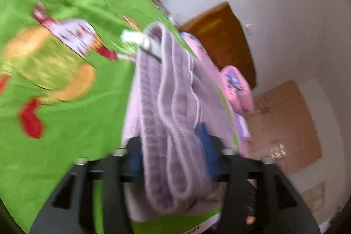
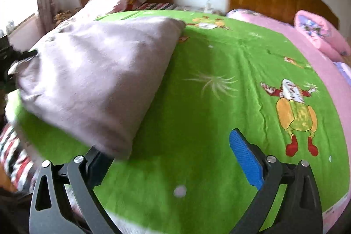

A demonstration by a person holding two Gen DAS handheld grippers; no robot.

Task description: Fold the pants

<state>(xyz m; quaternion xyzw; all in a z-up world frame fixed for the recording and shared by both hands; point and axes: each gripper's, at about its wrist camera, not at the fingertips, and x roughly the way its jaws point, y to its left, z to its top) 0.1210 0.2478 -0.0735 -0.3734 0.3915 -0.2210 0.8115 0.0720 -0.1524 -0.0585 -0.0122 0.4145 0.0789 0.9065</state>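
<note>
pants [image 1: 173, 115] | lilac, bunched, draped across green bedspread [image 1: 65, 124], waistband toward left gripper | left gripper [image 1: 173, 159] | jaws wide, waistband folds between blue pads, clamping unclear through blur | right gripper [image 2: 175, 159] | jaws spread, nothing held; pant corner overlaps its left finger, probably waiting to take it for folding

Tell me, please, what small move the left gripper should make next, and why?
Probably close the left gripper on the lilac pants: their bunched waistband lies between its blue pads, and the right gripper is open over the green sheet, holding nothing.
</note>
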